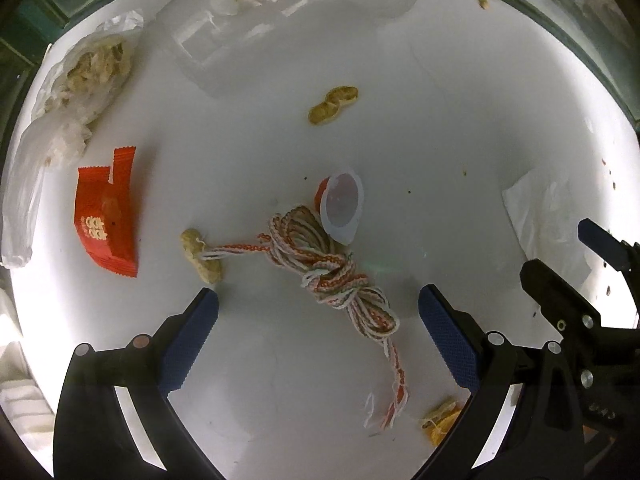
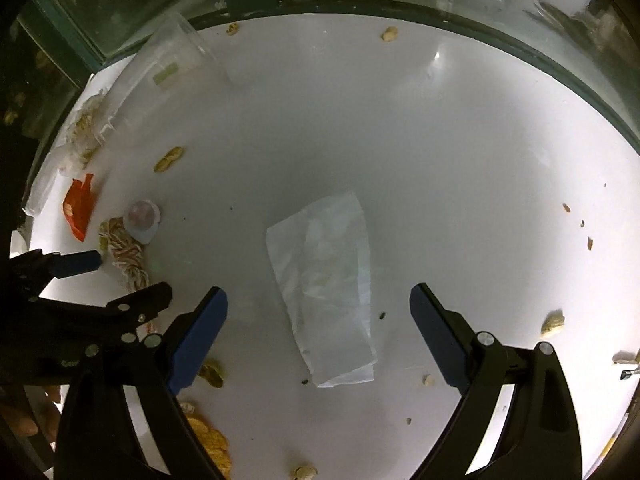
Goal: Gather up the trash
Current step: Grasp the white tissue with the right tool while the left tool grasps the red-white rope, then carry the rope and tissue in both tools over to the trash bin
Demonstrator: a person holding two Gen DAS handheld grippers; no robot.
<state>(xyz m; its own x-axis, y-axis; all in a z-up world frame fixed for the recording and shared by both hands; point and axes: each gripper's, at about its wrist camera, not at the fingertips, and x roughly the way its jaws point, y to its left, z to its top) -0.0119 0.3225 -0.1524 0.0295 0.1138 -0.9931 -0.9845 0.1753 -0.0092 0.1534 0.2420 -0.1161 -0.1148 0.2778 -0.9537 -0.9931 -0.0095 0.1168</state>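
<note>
Trash lies scattered on a white table (image 1: 440,140). My left gripper (image 1: 318,292) is open and hovers over a knotted red-and-white rope (image 1: 332,276), with one finger on either side of it. A small plastic cup with a peeled lid (image 1: 342,204) touches the rope's far end. A red wrapper (image 1: 106,216) lies to the left. My right gripper (image 2: 317,292) is open above a flat clear wrapper (image 2: 324,280) and grips nothing. In the right wrist view the left gripper (image 2: 132,274) straddles the rope (image 2: 124,248).
Peanut shells (image 1: 332,105) (image 1: 202,256) (image 2: 554,322) dot the table. A plastic bag of shells (image 1: 80,92) sits far left. A clear cup (image 2: 168,64) lies tipped at the back. Yellow crumbly scraps (image 2: 212,444) lie near the front edge. Glass panes ring the table.
</note>
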